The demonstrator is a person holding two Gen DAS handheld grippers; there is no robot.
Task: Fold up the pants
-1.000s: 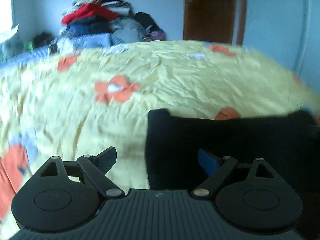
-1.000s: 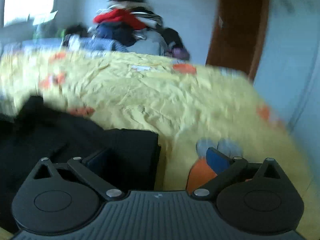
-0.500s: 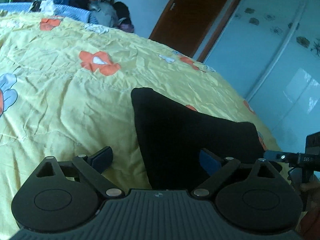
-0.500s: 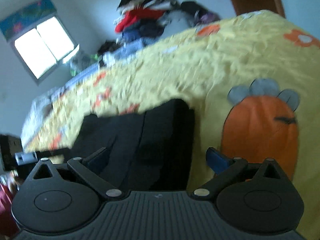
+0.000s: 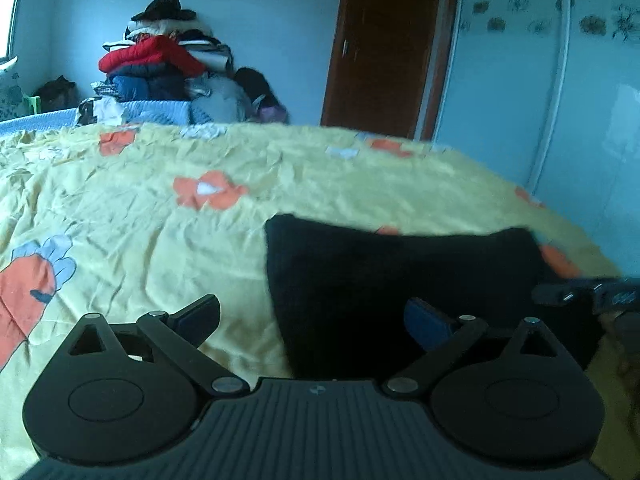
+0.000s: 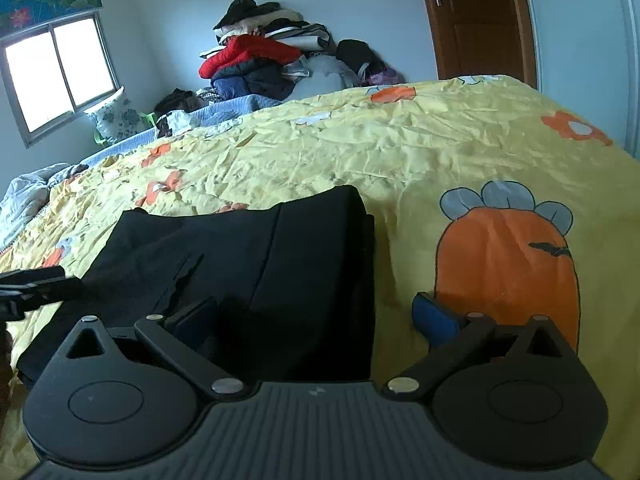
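Note:
Black pants lie folded in a compact block on the yellow bedspread; they also show in the right wrist view. My left gripper is open and empty, just above the pants' left edge. My right gripper is open and empty, over the pants' right edge. The right gripper's tip shows at the right of the left wrist view; the left gripper's tip shows at the left of the right wrist view.
A heap of clothes lies at the bed's far end by the wall. A brown door and a white wardrobe stand to the right. A window is on the left wall.
Both cameras have swung back to a level view of the bed. The pants lie in the same place, and both grippers stay open.

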